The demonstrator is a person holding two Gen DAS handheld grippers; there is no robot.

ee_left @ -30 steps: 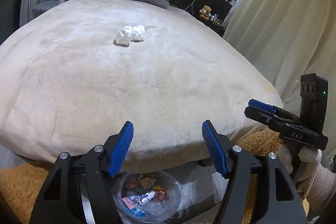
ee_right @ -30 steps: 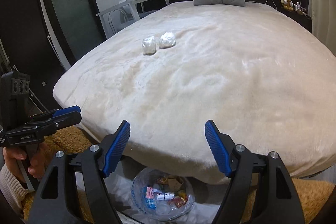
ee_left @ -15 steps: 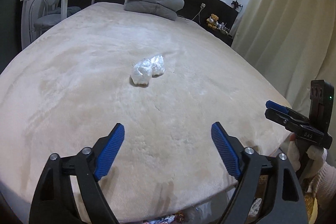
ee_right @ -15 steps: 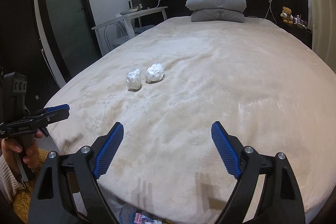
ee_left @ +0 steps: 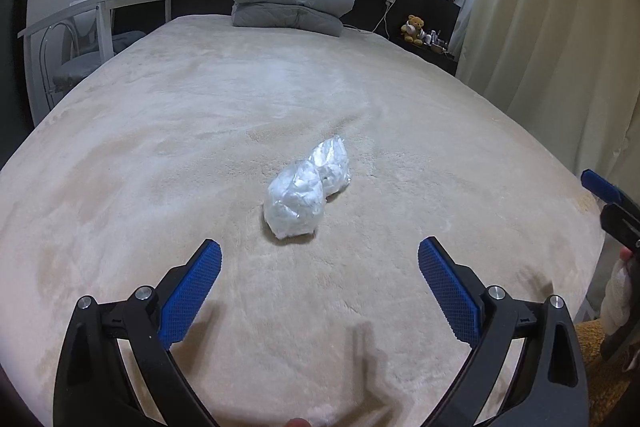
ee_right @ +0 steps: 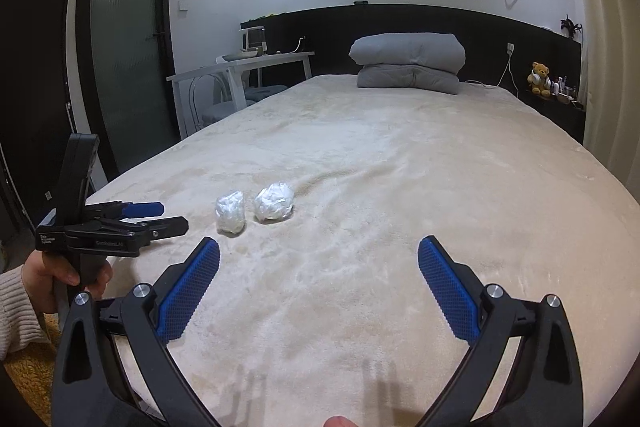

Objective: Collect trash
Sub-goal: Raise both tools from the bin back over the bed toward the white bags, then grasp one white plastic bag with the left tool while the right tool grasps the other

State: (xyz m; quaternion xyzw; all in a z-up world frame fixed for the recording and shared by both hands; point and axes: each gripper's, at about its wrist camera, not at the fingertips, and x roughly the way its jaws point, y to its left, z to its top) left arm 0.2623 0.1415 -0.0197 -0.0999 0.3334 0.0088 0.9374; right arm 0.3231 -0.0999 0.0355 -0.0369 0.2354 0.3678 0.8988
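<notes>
Cream bed (ee_left: 160, 155): two crumpled plastic wads (ee_left: 296, 203) ahead; both hand-held grippers (ee_left: 320, 277) just opened wide, empty.

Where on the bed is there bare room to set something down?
Bare blanket runs from the two plastic wads back to the folded grey duvet, and right toward the curtain side. It is tighter near the left gripper beside the wads.

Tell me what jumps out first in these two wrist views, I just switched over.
Two crumpled clear plastic wads lie side by side on the beige plush bedspread, just beyond the left gripper, whose jaws have just been opening, nothing between them. The right gripper is likewise freshly spread and empty, the wads ahead to its left. A folded grey duvet sits at the dark headboard.
</notes>
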